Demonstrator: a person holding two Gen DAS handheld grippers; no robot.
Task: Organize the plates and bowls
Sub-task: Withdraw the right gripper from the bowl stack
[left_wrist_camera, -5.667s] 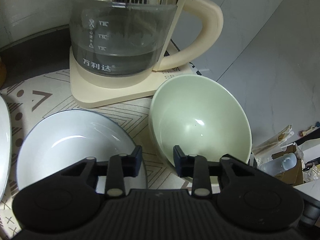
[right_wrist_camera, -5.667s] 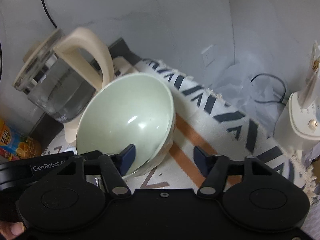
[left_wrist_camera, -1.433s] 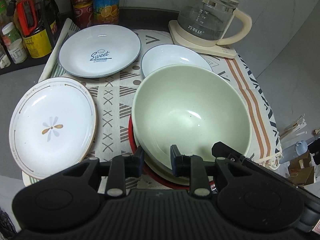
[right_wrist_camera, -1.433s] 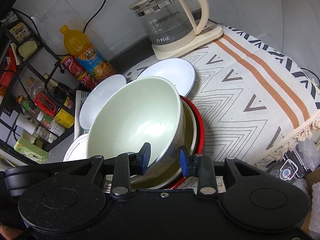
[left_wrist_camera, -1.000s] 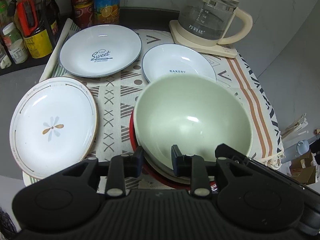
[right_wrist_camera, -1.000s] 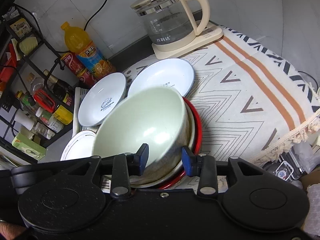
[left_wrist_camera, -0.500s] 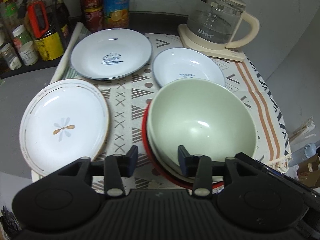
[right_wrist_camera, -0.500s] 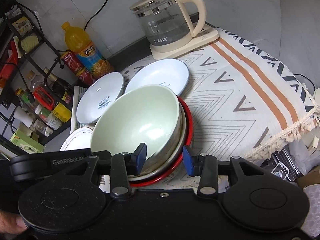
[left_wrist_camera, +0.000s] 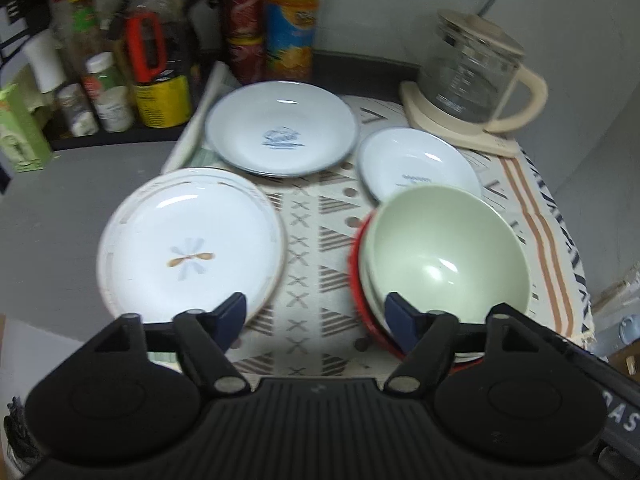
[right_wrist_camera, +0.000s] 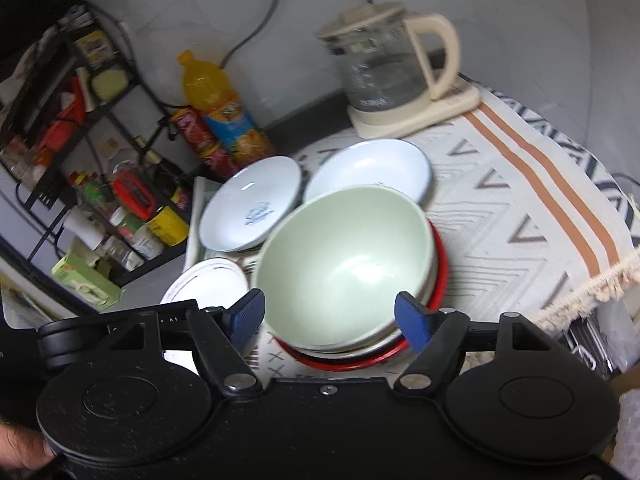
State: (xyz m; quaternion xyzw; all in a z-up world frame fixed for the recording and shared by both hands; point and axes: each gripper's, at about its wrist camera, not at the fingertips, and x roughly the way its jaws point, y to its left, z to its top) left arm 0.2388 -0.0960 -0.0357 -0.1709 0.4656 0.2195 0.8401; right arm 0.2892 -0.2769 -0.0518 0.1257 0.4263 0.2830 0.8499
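A pale green bowl (left_wrist_camera: 444,252) (right_wrist_camera: 348,260) rests on top of a stack with a red rim (left_wrist_camera: 358,292) (right_wrist_camera: 438,280) on the patterned cloth. My left gripper (left_wrist_camera: 318,322) hangs above the cloth left of the stack, its jaws opening with nothing between them. My right gripper (right_wrist_camera: 330,316) is above the stack's near edge, jaws opening, pads clear of the bowl. A white flower plate (left_wrist_camera: 192,244) (right_wrist_camera: 204,280) lies left, a blue-rimmed plate (left_wrist_camera: 282,134) (right_wrist_camera: 252,204) behind it, and a small white dish (left_wrist_camera: 416,164) (right_wrist_camera: 370,168) behind the stack.
A glass kettle (left_wrist_camera: 472,84) (right_wrist_camera: 392,68) on a cream base stands at the back right. Bottles and cans (left_wrist_camera: 288,28) (right_wrist_camera: 220,112) line the back, with a shelf of jars (left_wrist_camera: 100,80) at left. The cloth's fringed edge (right_wrist_camera: 592,280) drops off at right.
Both grippers let go of the green bowl, now set on the red-rimmed stack. Their jaws have spread wide and both have pulled back and up from the stack.
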